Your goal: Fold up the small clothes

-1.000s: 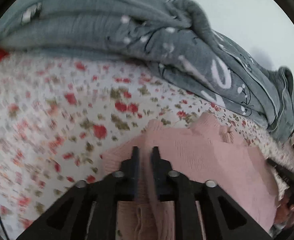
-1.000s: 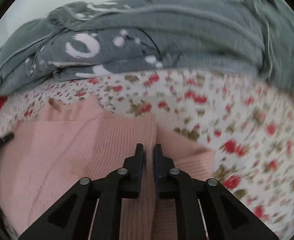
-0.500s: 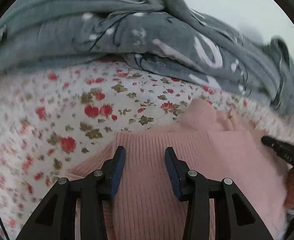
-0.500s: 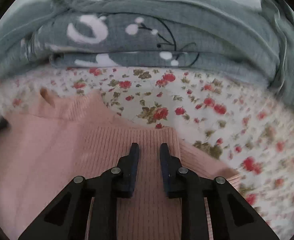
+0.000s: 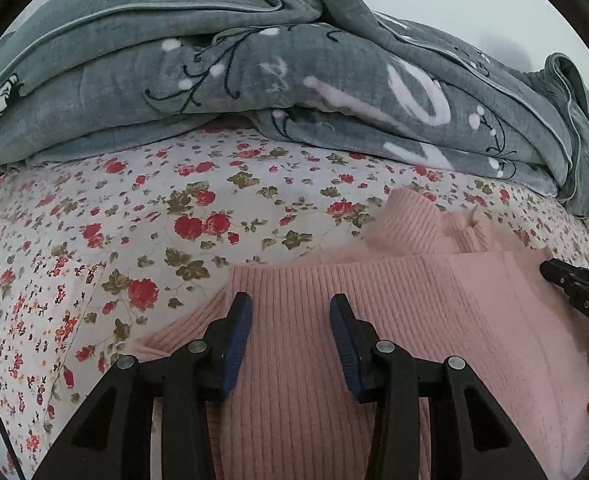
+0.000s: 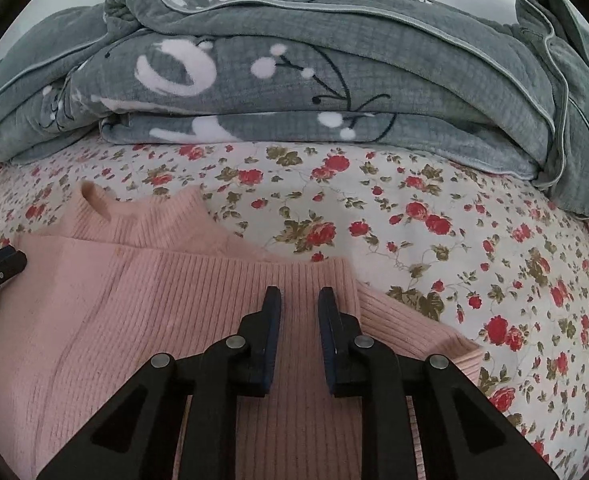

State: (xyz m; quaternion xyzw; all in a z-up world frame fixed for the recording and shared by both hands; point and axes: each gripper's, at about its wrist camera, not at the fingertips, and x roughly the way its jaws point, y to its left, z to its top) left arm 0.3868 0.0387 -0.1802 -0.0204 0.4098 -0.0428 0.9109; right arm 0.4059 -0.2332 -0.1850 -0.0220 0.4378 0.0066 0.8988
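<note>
A pink ribbed knit sweater [image 5: 414, 312] lies folded on the floral bedsheet, its collar [image 5: 410, 216] pointing away from me. My left gripper [image 5: 290, 312] is open and empty, hovering just over the sweater's left part. My right gripper [image 6: 299, 304] is open with a narrower gap, empty, over the folded top edge of the sweater [image 6: 154, 312]. The right gripper's tip shows at the right edge of the left wrist view [image 5: 574, 284]. The left gripper's tip shows at the left edge of the right wrist view [image 6: 2, 264].
A thick grey blanket [image 5: 254, 68] with white and black patterns is piled along the back of the bed, also in the right wrist view [image 6: 294, 72]. The floral sheet [image 5: 134, 240] spreads to the left, and to the right [image 6: 494, 260] in the right wrist view.
Both grippers were shut on the sweater's fabric one second ago; both have opened and let it go. The sweater now lies flat with its fold laid toward the collar.
</note>
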